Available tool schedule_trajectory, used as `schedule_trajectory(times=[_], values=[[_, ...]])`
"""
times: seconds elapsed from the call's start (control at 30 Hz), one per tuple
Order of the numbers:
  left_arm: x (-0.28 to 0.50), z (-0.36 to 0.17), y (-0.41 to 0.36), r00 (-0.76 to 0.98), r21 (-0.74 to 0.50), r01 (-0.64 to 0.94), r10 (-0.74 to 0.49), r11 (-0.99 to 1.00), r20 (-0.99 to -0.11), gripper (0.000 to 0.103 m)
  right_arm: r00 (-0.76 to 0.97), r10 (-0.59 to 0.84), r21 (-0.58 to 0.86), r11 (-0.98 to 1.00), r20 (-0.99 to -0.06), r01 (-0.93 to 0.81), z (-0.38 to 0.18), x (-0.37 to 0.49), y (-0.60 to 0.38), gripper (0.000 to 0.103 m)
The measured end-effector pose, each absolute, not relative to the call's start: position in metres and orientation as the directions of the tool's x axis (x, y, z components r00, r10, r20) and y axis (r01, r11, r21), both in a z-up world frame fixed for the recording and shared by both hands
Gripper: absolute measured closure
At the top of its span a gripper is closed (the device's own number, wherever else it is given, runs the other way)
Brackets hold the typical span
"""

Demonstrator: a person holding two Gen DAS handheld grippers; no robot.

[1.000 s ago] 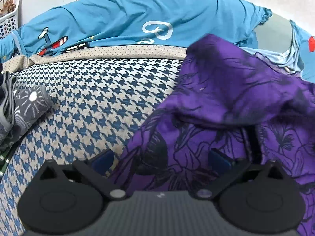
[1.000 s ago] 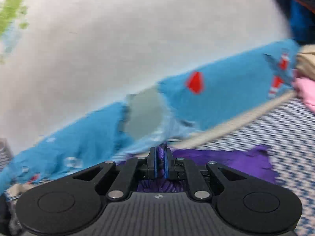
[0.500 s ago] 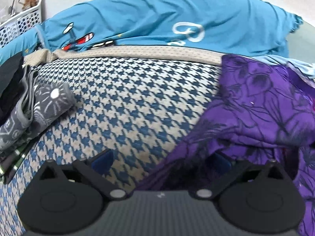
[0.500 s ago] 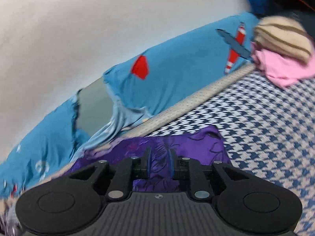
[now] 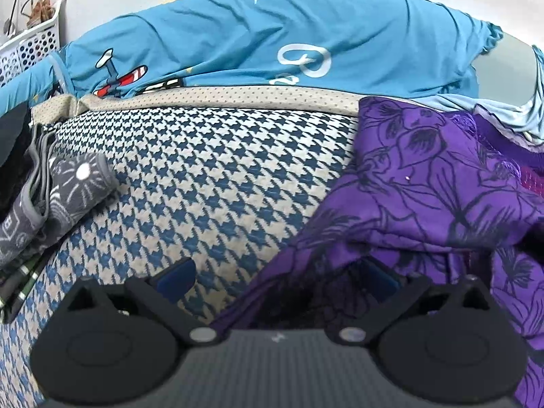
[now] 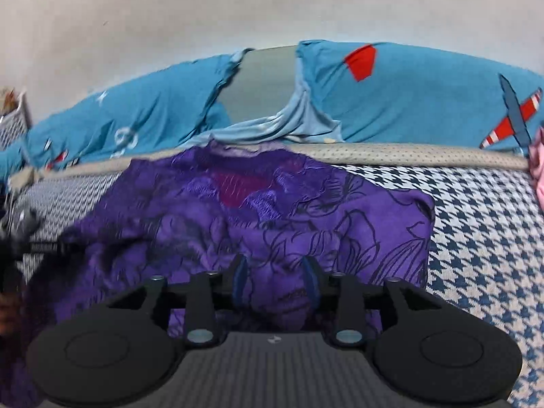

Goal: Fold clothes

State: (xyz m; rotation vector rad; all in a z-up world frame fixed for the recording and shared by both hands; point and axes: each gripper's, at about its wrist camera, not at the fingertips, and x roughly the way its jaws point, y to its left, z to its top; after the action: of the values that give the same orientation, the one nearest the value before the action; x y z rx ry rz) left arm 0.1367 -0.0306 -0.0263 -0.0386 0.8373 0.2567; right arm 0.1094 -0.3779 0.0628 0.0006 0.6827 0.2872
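A purple garment with dark flower outlines (image 5: 425, 190) lies crumpled on the houndstooth bed cover (image 5: 210, 176), on the right in the left wrist view. My left gripper (image 5: 277, 282) is open wide at the garment's left edge. Its left pad is over bare cover, and its right finger sits under a fold of the cloth. In the right wrist view the purple garment (image 6: 272, 210) fills the middle. My right gripper (image 6: 275, 282) hovers over it with its jaws opening. A hump of purple cloth sits between the pads, which do not press on it.
Blue aeroplane-print bedding (image 5: 272, 40) runs along the back against a pale wall. Folded grey patterned clothes (image 5: 68, 193) lie at the left. A white perforated basket (image 5: 30, 44) stands at the far left, and a pink garment (image 6: 537, 173) shows at the right edge.
My right gripper was shut on the purple cloth. It has since rolled level, dipped and parted its jaws, letting go. The garment has settled lower and flatter beside the open left gripper.
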Motion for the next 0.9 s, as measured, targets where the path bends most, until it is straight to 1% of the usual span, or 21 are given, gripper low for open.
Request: schedule_trajectory(times=[0.1,0.3,0.43,0.47,0.5,0.53,0.57,0.63,0.7,0.83,0.9], values=[[0.137,-0.027,-0.032,0.638,0.062,-0.237,0.204,0.969,-0.743,0.001,0.727,0.256,0.023,0.949,-0.637,-0.314,0.059,0.106,-0.371,0.056],[0.137,-0.028,-0.032,0.632,0.064,-0.238,0.204,0.969,-0.748,0.001,0.74,0.181,-0.149,0.923,-0.648,-0.356,0.044,0.104,-0.359,0.055],[0.137,-0.029,-0.033,0.623,0.077,-0.233,0.21,0.969,-0.754,0.001,0.749,0.144,-0.211,0.91,-0.646,-0.358,0.033,0.108,-0.353,0.056],[0.137,-0.03,-0.034,0.622,0.081,-0.231,0.211,0.97,-0.754,0.0,0.754,0.139,-0.223,0.907,-0.642,-0.357,0.032,0.107,-0.352,0.058],[0.138,-0.03,-0.034,0.62,0.084,-0.229,0.212,0.97,-0.755,0.0,0.758,0.137,-0.223,0.909,-0.637,-0.352,0.032,0.108,-0.351,0.07],[0.138,-0.031,-0.035,0.619,0.087,-0.229,0.214,0.97,-0.756,0.0,0.763,0.137,-0.217,0.914,-0.632,-0.344,0.034,0.108,-0.352,0.079],[0.138,-0.031,-0.035,0.617,0.089,-0.23,0.216,0.969,-0.757,0.0,0.767,0.137,-0.21,0.918,-0.627,-0.336,0.035,0.108,-0.352,0.091],[0.139,-0.032,-0.035,0.615,0.093,-0.231,0.219,0.968,-0.757,0.0,0.779,0.158,-0.144,0.942,-0.607,-0.303,0.043,0.11,-0.358,0.094],[0.139,-0.033,-0.037,0.613,0.097,-0.23,0.221,0.968,-0.759,0.0,0.791,0.19,-0.05,0.962,-0.582,-0.267,0.052,0.113,-0.367,0.096],[0.14,-0.033,-0.04,0.613,0.103,-0.229,0.226,0.968,-0.757,0.0,0.812,0.293,0.265,0.948,-0.504,-0.178,0.073,0.124,-0.392,0.096],[0.14,-0.033,-0.04,0.61,0.102,-0.233,0.227,0.967,-0.759,0.0,0.832,0.311,0.395,0.91,-0.459,-0.123,0.079,0.131,-0.405,0.096]])
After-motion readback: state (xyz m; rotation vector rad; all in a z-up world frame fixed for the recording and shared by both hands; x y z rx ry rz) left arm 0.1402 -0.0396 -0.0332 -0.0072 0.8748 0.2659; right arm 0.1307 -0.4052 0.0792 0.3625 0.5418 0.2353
